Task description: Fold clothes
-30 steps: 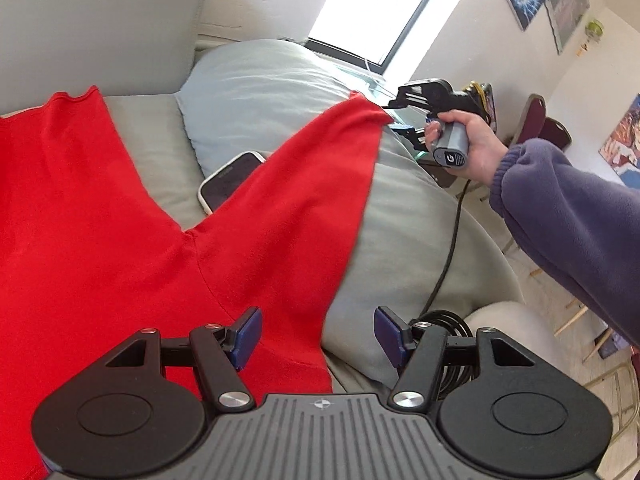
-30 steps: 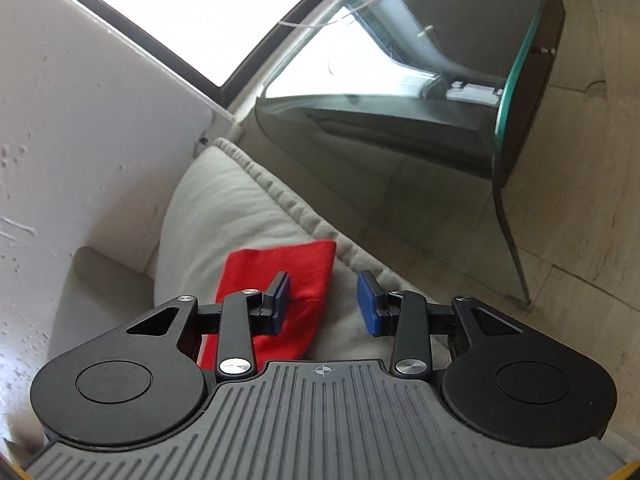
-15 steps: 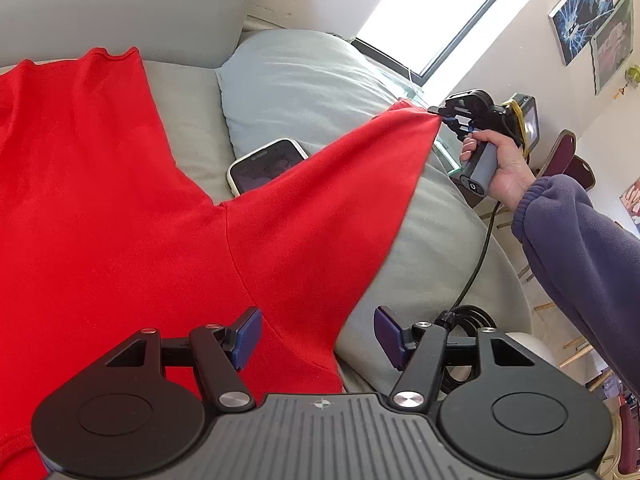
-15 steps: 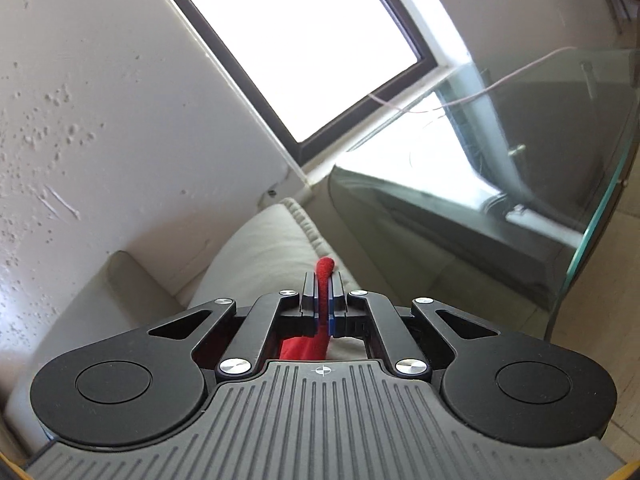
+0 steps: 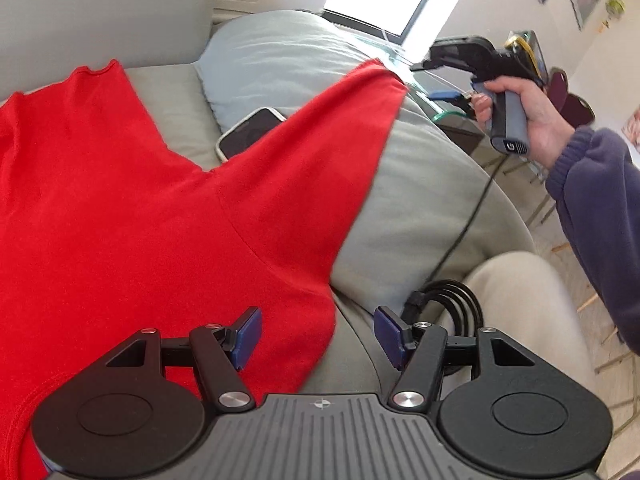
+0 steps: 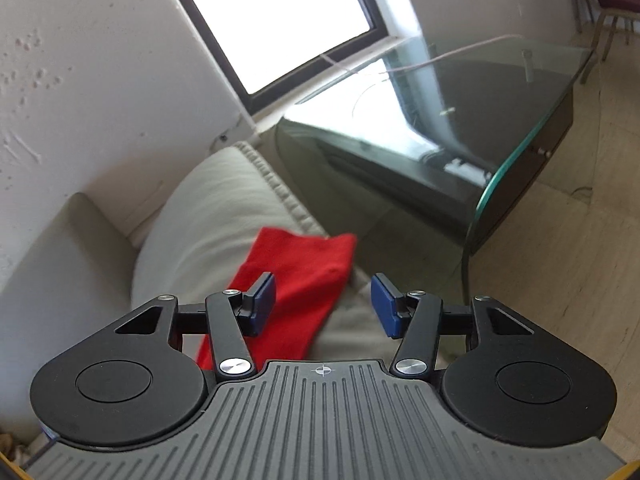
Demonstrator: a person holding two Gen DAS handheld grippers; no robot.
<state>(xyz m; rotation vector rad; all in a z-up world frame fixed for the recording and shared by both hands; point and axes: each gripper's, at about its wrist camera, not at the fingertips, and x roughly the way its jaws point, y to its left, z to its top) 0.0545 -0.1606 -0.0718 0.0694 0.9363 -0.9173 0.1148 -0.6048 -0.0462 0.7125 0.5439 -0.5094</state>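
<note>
Now right gripper (image 6: 323, 307) jaws opening, sleeve (image 6: 308, 272) of red shirt (image 5: 120, 208) laid flat across cushion (image 5: 420, 200) for folding; left gripper (image 5: 318, 334) jaws apart, empty.

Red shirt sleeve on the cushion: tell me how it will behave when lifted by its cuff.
The red shirt sleeve will probably hang limp, since it drapes over the cushion. It looks thin, so likely light. Its bulk may drag against the phone it partly covers.
</note>
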